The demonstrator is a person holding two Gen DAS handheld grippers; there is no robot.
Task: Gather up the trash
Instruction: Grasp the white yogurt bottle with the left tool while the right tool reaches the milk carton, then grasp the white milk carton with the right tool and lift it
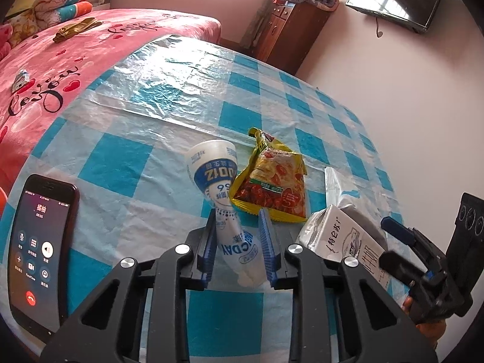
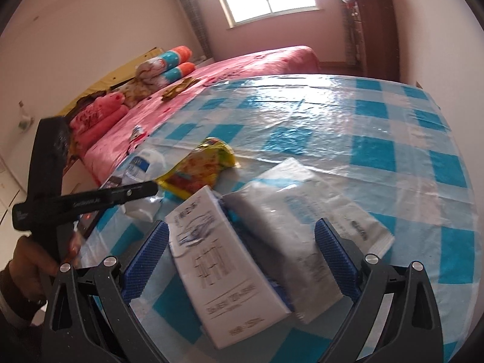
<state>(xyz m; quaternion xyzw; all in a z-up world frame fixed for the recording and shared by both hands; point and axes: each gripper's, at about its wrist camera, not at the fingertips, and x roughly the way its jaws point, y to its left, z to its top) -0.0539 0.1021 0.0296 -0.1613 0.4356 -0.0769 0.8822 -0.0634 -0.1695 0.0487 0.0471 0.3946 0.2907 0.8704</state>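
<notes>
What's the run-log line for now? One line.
task: collect trash | left gripper: shut on cup | right gripper: around carton, grip unclear | wrapper: on table

My phone (image 1: 39,248) lies on the checked table (image 1: 181,90) — screen lit; beyond it, the pink bed (image 1: 45,60) with folded quilts (image 1: 65,0).

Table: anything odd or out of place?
Yes. A phone with a live call screen lies among the trash. The paper cup is crushed flat at its base in the left gripper, and the milk carton lies tilted.
</notes>
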